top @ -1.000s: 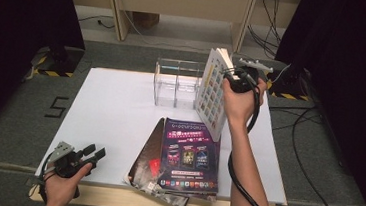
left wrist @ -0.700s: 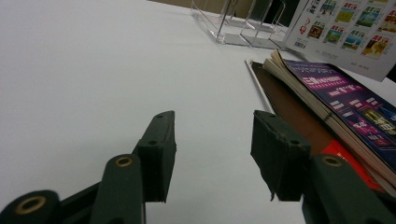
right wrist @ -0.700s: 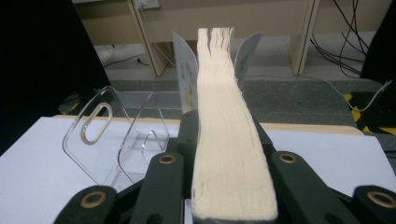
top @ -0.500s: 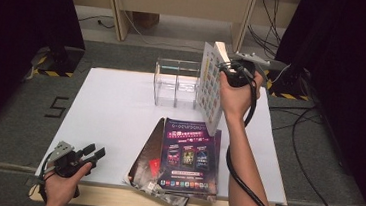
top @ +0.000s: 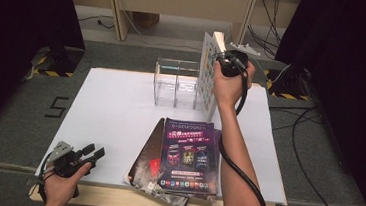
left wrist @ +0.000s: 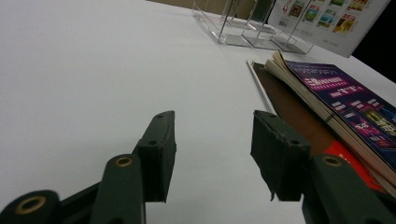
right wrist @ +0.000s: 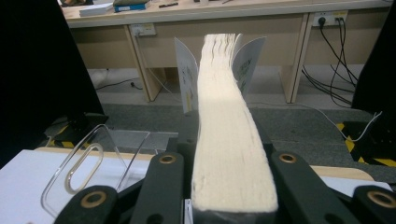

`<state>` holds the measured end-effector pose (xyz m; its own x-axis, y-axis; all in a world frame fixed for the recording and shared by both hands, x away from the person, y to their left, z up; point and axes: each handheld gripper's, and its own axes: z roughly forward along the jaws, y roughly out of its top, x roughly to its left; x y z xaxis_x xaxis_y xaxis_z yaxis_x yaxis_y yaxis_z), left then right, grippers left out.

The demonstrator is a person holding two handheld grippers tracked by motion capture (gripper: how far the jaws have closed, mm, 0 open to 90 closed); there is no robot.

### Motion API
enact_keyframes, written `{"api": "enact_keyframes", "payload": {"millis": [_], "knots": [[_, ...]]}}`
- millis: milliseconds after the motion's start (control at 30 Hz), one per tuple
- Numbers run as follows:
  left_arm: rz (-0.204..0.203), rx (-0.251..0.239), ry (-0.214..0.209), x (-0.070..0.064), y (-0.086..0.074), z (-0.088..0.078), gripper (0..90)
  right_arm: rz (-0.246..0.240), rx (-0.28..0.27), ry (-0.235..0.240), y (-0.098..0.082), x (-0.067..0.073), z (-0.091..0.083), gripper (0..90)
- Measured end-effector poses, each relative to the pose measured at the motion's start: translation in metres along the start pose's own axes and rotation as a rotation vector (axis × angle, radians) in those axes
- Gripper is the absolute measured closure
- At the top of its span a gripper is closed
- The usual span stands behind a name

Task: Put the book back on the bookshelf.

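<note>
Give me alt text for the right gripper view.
The right gripper clamps a thick book by its page edge, covers splayed at the far end. A clear rack stands lower left on the white table.

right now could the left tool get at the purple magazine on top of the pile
Probably yes. The left tool stands open on the bare white table, and nothing lies between it and the purple magazine, whose near edge is exposed.

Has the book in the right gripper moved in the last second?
Yes. The book, clamped in the right gripper, has shifted left toward the clear rack and now stands at its right end.
</note>
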<state>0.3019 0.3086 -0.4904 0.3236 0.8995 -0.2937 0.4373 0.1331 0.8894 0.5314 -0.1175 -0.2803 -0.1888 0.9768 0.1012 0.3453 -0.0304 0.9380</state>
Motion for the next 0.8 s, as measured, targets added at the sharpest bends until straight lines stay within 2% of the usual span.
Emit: {"api": "enact_keyframes", "payload": {"millis": [300,533,600,733,767,800], "knots": [[0.007,0.007,0.0,0.001,-0.001,0.001,49.3,-0.014,-0.026,-0.02,-0.018,0.002,0.016,74.5],[0.011,0.009,-0.003,-0.001,-0.001,0.001,49.3,-0.026,-0.037,-0.024,-0.026,0.002,0.012,74.1],[0.012,0.011,-0.005,-0.002,-0.001,0.002,49.3,-0.042,-0.043,-0.032,-0.029,0.003,0.01,73.7],[0.016,0.01,-0.007,-0.003,-0.001,0.001,49.3,-0.054,-0.024,-0.027,-0.029,0.005,0.005,71.6],[0.016,0.011,-0.009,-0.003,-0.002,0.001,49.3,-0.037,0.004,-0.012,-0.026,0.005,0.004,69.3],[0.016,0.011,-0.009,-0.003,-0.002,0.001,49.3,-0.037,0.004,-0.012,-0.026,0.005,0.004,69.3]]}}
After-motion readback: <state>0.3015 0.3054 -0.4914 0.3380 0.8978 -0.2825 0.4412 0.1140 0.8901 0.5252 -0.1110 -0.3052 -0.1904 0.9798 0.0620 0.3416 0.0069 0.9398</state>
